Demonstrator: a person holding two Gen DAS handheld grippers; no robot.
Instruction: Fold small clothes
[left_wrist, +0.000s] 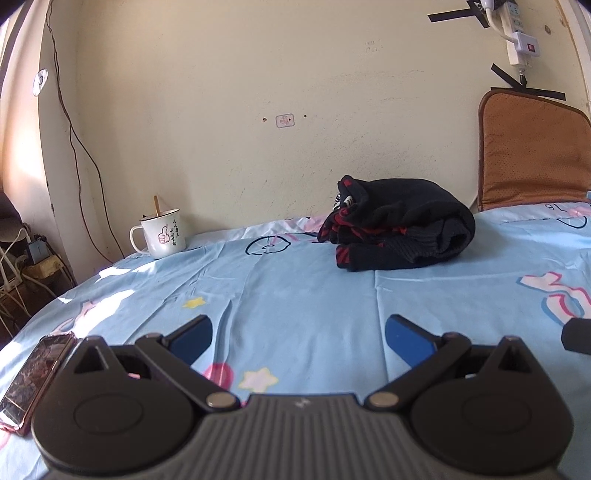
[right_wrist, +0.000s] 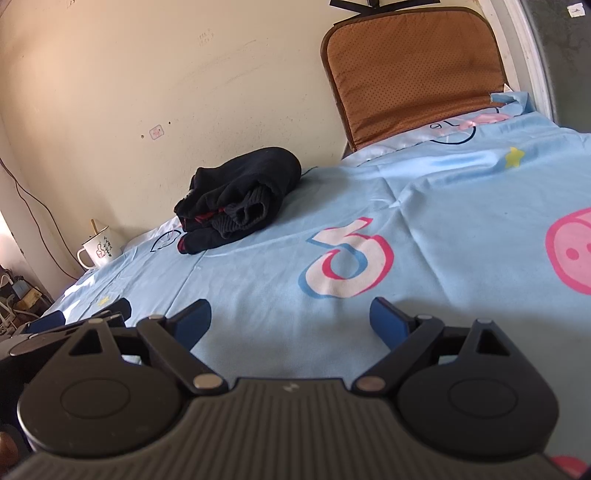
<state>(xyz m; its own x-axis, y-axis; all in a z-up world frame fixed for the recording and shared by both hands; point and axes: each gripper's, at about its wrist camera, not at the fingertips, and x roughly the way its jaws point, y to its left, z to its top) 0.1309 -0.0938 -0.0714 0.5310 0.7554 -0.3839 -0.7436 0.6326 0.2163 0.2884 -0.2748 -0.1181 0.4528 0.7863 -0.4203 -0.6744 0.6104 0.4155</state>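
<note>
A black garment with red stripes (left_wrist: 399, 225) lies bunched up on the light blue bedsheet (left_wrist: 295, 288) near the far wall. It also shows in the right wrist view (right_wrist: 240, 203), upper left of centre. My left gripper (left_wrist: 298, 338) is open and empty, low over the sheet, well short of the garment. My right gripper (right_wrist: 291, 321) is open and empty over the sheet, also short of the garment. The left gripper (right_wrist: 77, 319) shows at the left edge of the right wrist view.
A white mug (left_wrist: 162, 234) with a stick in it stands at the back left by the wall. A phone (left_wrist: 33, 380) lies at the sheet's left edge. A brown cushion (left_wrist: 535, 151) leans on the wall at the back right. Cables and plugs sit left of the bed.
</note>
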